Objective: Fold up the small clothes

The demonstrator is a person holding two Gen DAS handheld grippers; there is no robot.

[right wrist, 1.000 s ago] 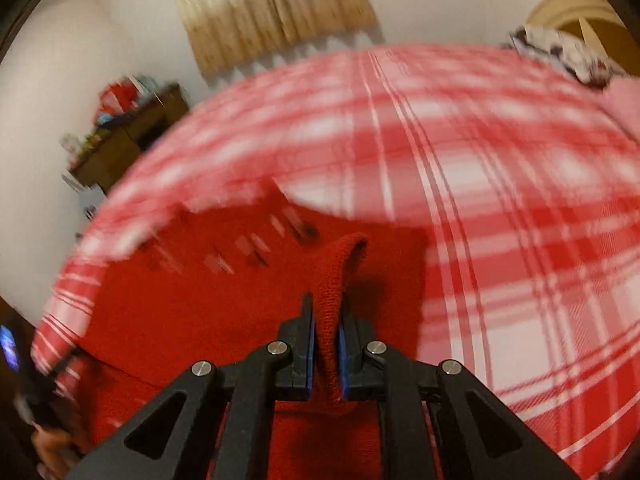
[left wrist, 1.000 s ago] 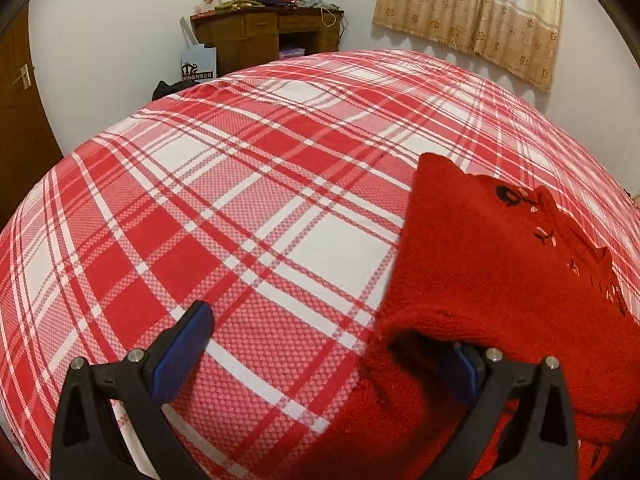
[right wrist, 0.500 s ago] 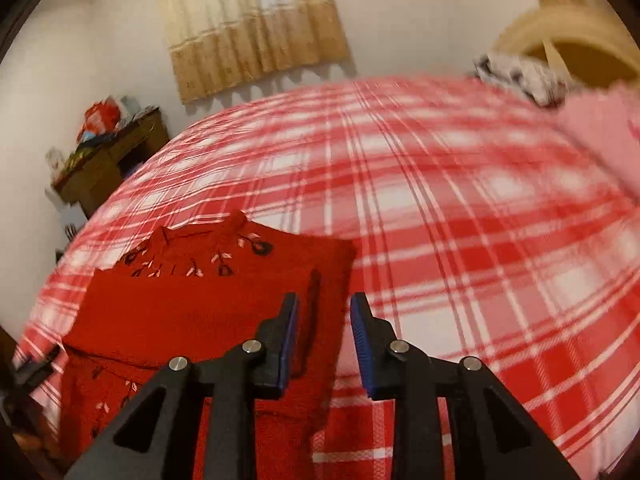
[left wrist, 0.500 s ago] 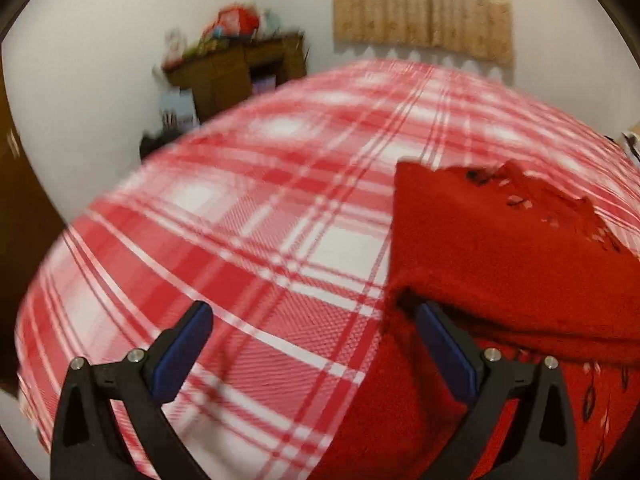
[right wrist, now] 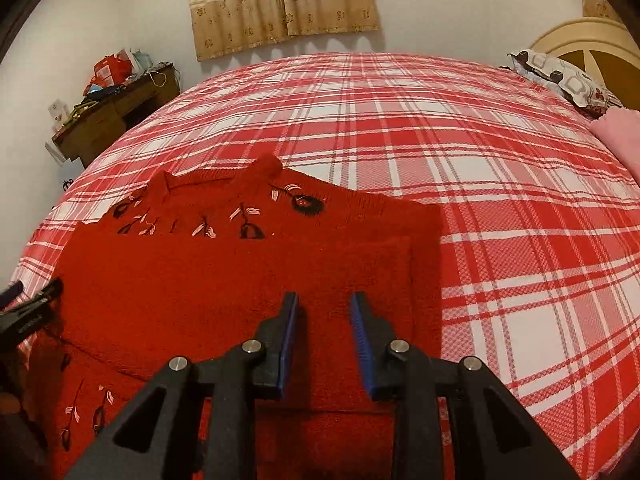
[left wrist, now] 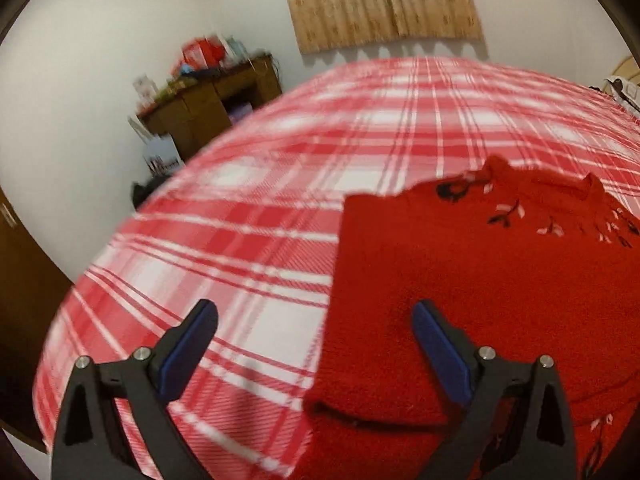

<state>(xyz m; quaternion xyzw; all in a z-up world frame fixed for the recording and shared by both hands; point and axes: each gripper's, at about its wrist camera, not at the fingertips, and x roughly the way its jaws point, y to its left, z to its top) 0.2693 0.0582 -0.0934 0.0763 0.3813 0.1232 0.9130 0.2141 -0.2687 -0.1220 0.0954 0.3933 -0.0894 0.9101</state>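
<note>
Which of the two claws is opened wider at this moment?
The left claw: its blue pads stand far apart above the sweater edge. The right claw leaves only a narrow gap.

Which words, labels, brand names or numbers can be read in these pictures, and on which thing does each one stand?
No text can be read.
White bag beside the desk: dark print, too blurred.
Red box on the desk: markings too small.
White card on the desk: too small.
Red sweater: only embroidered flowers, no letters.

Red plaid bedspread (right wrist: 460, 168), beige curtain (right wrist: 280, 4), cluttered wooden desk (right wrist: 116, 112), patterned pillow (right wrist: 564, 76).
</note>
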